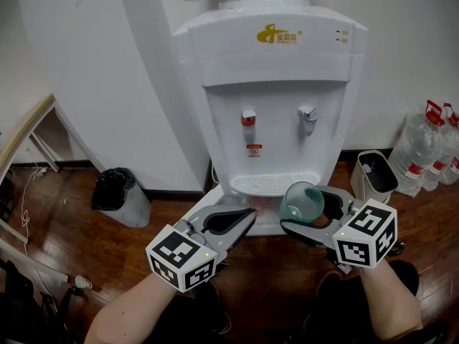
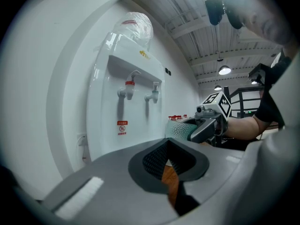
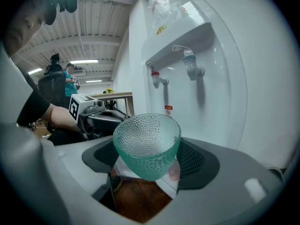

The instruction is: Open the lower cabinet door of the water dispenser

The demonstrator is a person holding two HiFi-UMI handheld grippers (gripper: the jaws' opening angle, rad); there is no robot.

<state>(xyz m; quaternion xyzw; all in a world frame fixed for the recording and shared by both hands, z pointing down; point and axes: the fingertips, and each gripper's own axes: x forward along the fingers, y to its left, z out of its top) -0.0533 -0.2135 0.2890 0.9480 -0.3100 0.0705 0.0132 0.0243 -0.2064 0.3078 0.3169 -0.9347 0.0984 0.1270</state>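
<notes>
- Dark wooden floor [image 1: 272,285] fills the foreground, under the person's two forearms.
- Nearest on the left, the left hand-held gripper [image 1: 244,217] has its jaws apart with nothing between them; only floor shows through the gap.
- Beside it, the right hand-held gripper [image 1: 301,211] is clamped on a green dimpled glass cup [image 3: 147,144], which is held upright.
- Just ahead of both stands the white water dispenser [image 1: 272,84], backed against the white wall.
- Its drip tray [image 1: 272,183] sits just above the jaws, with a red tap [image 1: 248,117] and a blue tap [image 1: 308,117] higher up.
- Its lower front [image 1: 267,224] shows only as a white strip between the two grippers; whether the cabinet door is open cannot be told.
- Farther left stands a black-lined bin [image 1: 122,196]; to the right a small white bin [image 1: 376,176], and beyond it clear water bottles [image 1: 423,149].
</notes>
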